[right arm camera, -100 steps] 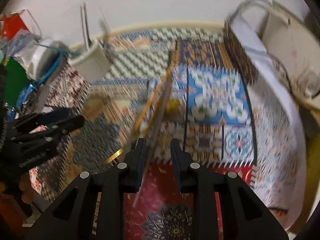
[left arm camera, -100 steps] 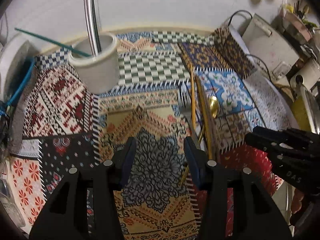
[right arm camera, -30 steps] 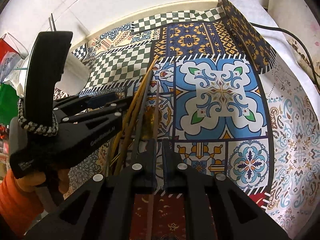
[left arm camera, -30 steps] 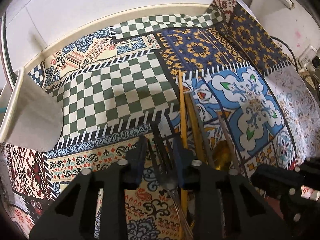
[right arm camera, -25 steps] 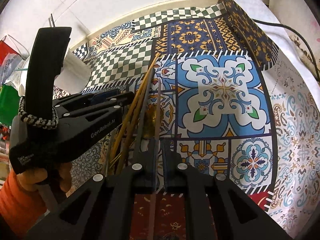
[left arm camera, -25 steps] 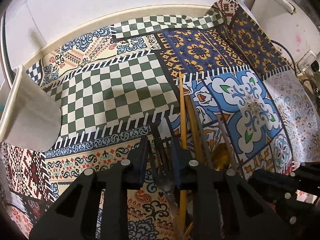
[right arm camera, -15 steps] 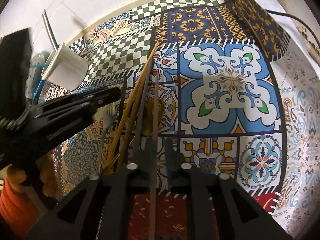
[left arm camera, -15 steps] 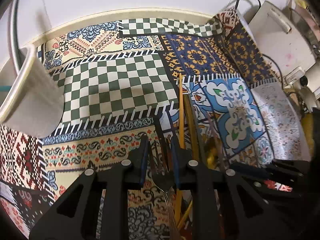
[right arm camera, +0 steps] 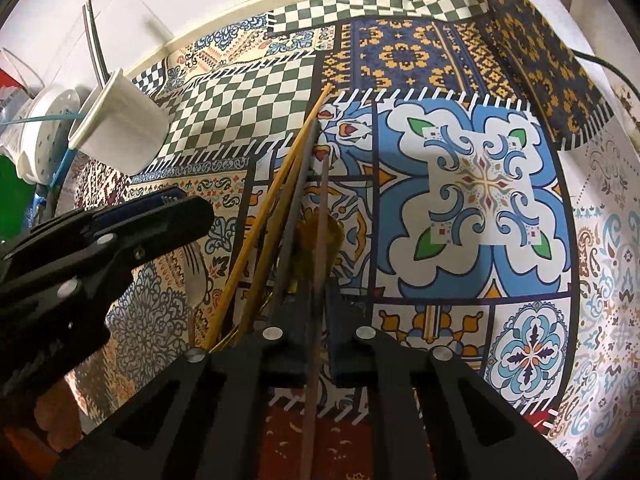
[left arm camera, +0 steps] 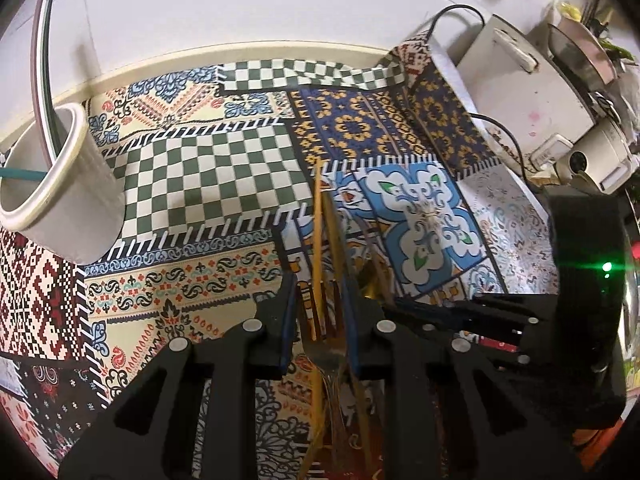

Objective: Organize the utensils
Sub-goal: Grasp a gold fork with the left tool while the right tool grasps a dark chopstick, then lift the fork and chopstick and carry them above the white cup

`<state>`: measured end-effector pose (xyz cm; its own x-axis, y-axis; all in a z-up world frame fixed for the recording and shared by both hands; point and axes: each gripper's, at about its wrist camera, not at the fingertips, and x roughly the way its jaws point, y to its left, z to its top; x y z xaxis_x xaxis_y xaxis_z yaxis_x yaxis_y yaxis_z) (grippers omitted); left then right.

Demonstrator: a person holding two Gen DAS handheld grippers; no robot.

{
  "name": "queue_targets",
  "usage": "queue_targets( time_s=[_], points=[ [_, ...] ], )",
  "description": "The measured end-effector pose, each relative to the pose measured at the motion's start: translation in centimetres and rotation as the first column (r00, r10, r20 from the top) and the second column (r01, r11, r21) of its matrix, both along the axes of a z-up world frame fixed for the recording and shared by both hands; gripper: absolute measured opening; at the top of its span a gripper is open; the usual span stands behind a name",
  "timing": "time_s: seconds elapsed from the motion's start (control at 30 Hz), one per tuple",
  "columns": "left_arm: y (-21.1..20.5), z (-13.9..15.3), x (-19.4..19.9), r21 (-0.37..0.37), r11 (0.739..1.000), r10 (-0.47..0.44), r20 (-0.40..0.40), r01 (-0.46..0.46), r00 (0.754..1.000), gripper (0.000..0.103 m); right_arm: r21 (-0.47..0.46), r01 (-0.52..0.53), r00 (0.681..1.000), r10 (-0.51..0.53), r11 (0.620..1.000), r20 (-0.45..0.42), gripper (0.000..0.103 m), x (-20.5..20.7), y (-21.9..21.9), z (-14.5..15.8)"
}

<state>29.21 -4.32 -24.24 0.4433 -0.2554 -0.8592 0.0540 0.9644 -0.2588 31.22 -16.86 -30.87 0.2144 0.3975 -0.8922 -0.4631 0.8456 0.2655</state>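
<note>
A: Left gripper (left arm camera: 320,312)?
B: Narrowed onto a fork (left arm camera: 325,346), prongs between the blue pads, above the patterned mat (left arm camera: 208,176).
A: Right gripper (right arm camera: 316,320)?
B: Nearly closed, clamped on a thin brown chopstick (right arm camera: 320,216).
A: Remaining utensils?
B: Yellow chopsticks (right arm camera: 280,184) and gold spoon (right arm camera: 320,236) just right of the fork. White cup (left arm camera: 60,196) well left of the fork, holding sticks.

White wall (left arm camera: 224,4), patchwork patterned cloth (left arm camera: 208,168) over counter, white appliance (left arm camera: 520,92) with cords

Fork (left arm camera: 325,354) handle hidden below the left tool (left arm camera: 320,312).
</note>
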Motion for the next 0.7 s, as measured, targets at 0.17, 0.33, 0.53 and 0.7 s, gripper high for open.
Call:
queue_targets(
  time_s=[0.17, 0.33, 0.53, 0.7],
  points=[
    [-0.2, 1.2, -0.7, -0.019, 1.000, 0.002, 0.028, -0.001, 1.000, 0.021, 0.038, 0.019, 0.999, -0.020, 0.999, 0.033, 0.005, -0.6, -1.2, 1.3],
    [-0.5, 2.6, -1.5, -0.010, 1.000, 0.001, 0.067, 0.000, 0.998, 0.021, 0.066, 0.043, 0.996, -0.049, 0.997, 0.079, 0.005, -1.2, -2.7, 3.2],
    [-0.8, 4.3, -3.3, 0.008, 1.000, 0.004, 0.131, -0.006, 0.991, 0.021, 0.097, 0.061, 0.987, -0.075, 0.993, 0.145, 0.005, -2.8, -4.1, 5.8],
    [-0.5, 5.7, -5.0, -0.007, 1.000, 0.020, 0.167, -0.019, 0.986, 0.021, 0.108, 0.061, 0.976, -0.082, 0.992, 0.201, 0.005, -4.6, -5.0, 7.6]
  ],
)
